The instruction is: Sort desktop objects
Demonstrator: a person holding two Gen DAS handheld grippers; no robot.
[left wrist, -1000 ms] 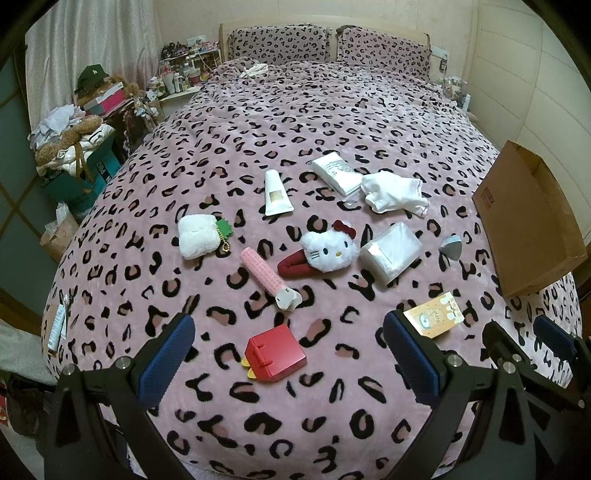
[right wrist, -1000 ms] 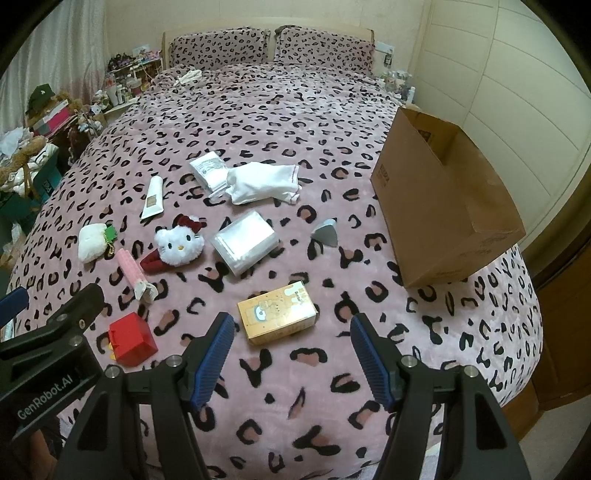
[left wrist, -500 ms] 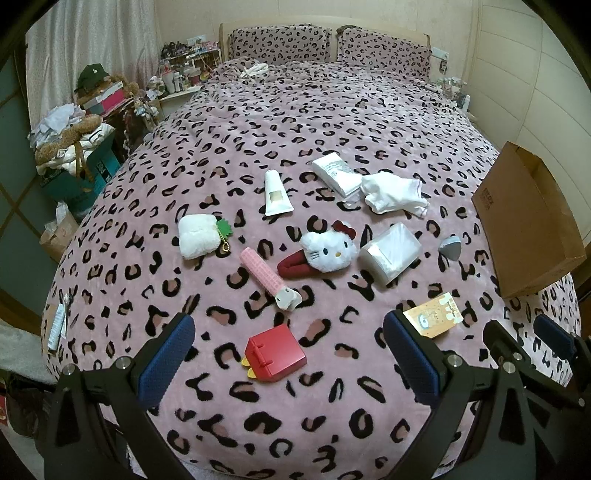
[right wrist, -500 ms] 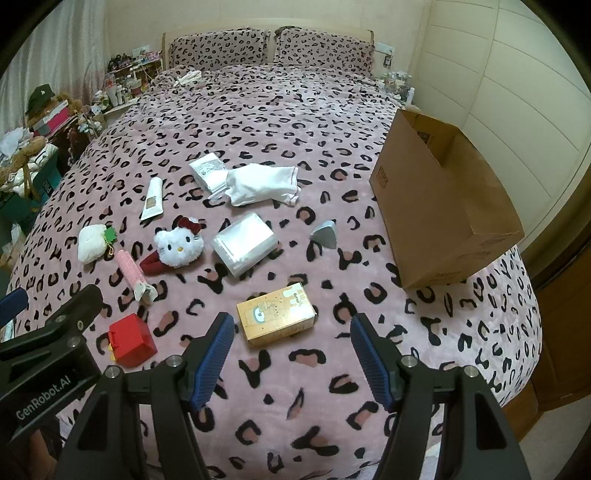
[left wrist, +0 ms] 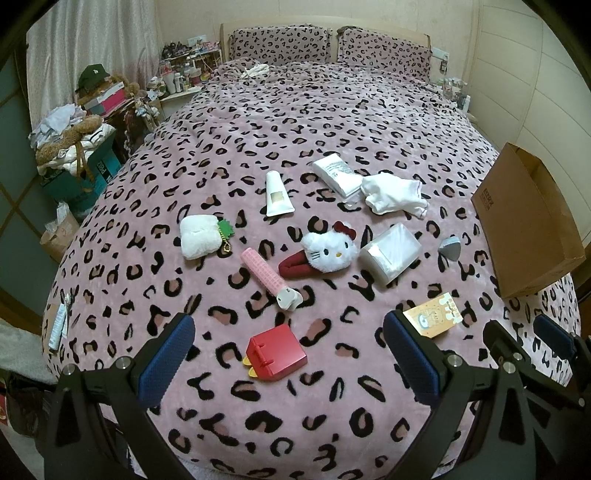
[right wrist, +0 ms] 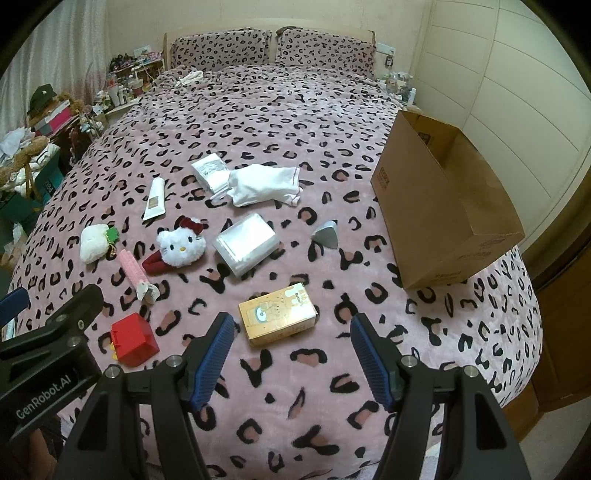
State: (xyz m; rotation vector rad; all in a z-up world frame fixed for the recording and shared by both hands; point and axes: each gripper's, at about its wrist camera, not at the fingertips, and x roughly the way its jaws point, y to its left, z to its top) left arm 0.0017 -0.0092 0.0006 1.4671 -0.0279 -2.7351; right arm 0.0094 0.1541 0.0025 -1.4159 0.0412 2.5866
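Claws both spread, gripping nothing: left claw (left wrist: 288, 363) hangs over the red box (left wrist: 276, 352), right claw (right wrist: 291, 354) over the yellow box (right wrist: 277, 313), near the bed's (right wrist: 295, 398) foot edge.

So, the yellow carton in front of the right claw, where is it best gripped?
Probably across the two long sides of the yellow carton, coming from above. It lies flat, and the open right claw is wider than its short span.

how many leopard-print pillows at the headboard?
2: left pillow and right pillow, side by side against the headboard. None visibly hidden.
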